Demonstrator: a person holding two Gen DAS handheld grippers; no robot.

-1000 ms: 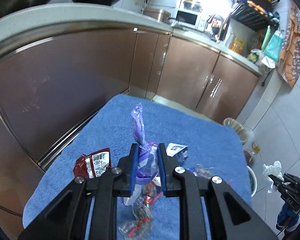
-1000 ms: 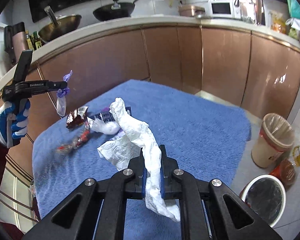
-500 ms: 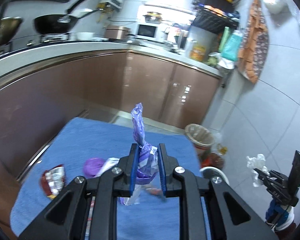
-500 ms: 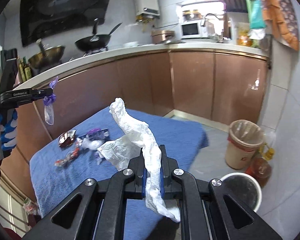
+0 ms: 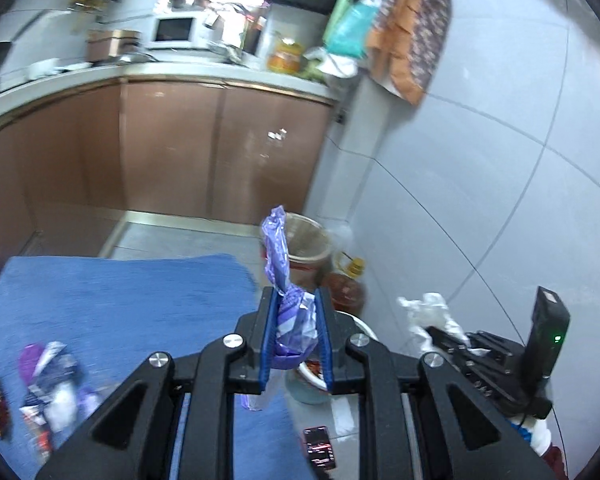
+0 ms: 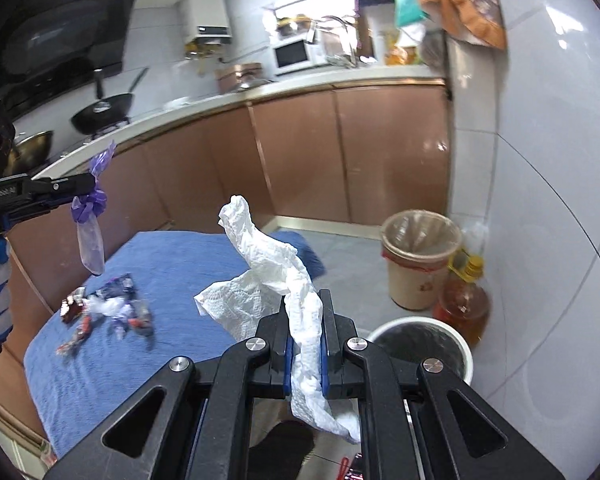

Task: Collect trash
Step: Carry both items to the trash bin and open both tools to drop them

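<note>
My left gripper [image 5: 294, 300] is shut on a purple plastic wrapper [image 5: 290, 320], held in the air past the right end of the blue-clothed table [image 5: 120, 300]; it also shows in the right wrist view [image 6: 88, 212]. My right gripper [image 6: 306, 300] is shut on a crumpled white paper towel [image 6: 268, 264], above the floor beside a white-rimmed bin [image 6: 424, 340]. The towel also shows in the left wrist view [image 5: 424, 312]. Several loose wrappers [image 6: 108, 308] lie on the table's left part.
A beige lined bin [image 6: 418, 256] stands by the cabinets, with an oil bottle [image 6: 464, 300] beside it. Brown cabinets [image 6: 340, 152] run behind. A white tiled wall [image 6: 540, 200] is on the right.
Both grippers have swung right, away from the table and toward the bins on the floor, each still holding its piece of trash.
</note>
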